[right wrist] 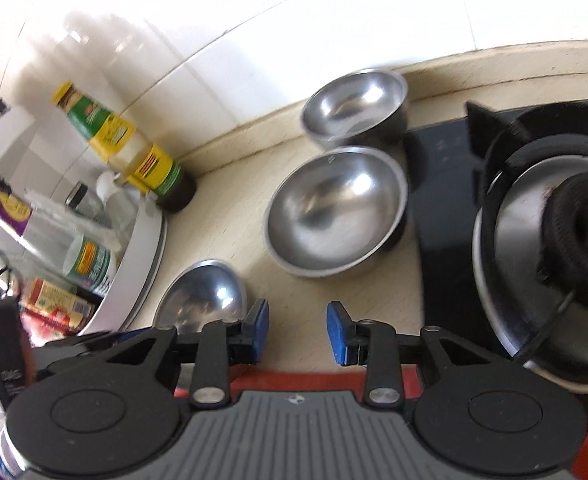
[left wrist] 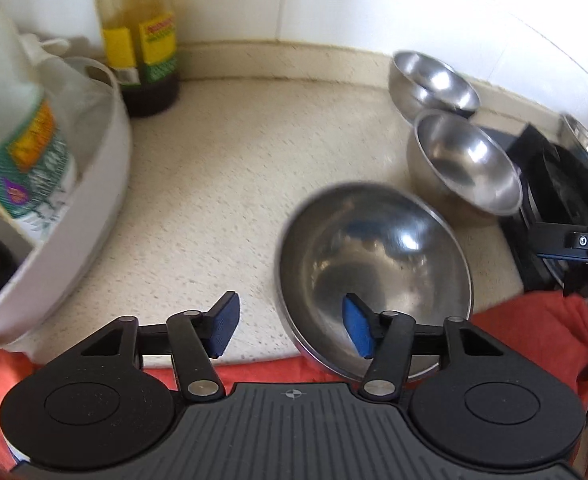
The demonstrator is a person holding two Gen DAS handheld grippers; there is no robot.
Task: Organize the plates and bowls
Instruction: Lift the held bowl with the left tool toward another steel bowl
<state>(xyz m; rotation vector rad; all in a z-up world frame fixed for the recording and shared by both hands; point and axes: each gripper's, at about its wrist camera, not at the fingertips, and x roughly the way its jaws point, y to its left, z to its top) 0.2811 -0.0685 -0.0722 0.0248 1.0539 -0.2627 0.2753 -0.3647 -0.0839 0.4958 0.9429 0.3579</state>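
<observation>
3 steel bowls sit on the counter (left wrist: pixel 214 152). The near bowl (left wrist: pixel 373 276) is at the front edge, the mid bowl (left wrist: pixel 467 160) sits beside the stove (right wrist: pixel 445 184), and the far bowl (left wrist: pixel 429 80) stands against the back wall, touching or almost touching the mid one.

The left gripper (left wrist: pixel 290 326) is partly open and straddles the near bowl's front-left rim: one pad hangs inside the bowl, the other outside over bare counter. The outer pad stands clear of the rim, so nothing is clamped yet.

The right gripper (right wrist: pixel 297 330) is slightly open and holds nothing, hanging over bare counter between the near bowl and the stove.

The step in hand is probably to take the near bowl by its rim for nesting. To do it well, seat both pads deep on the wall before closing, since polished steel slips. Lift straight, keep the bowl level, and clear the mid bowl's rim and the tub (left wrist: pixel 94 184) of bottles at the counter's left end.
</observation>
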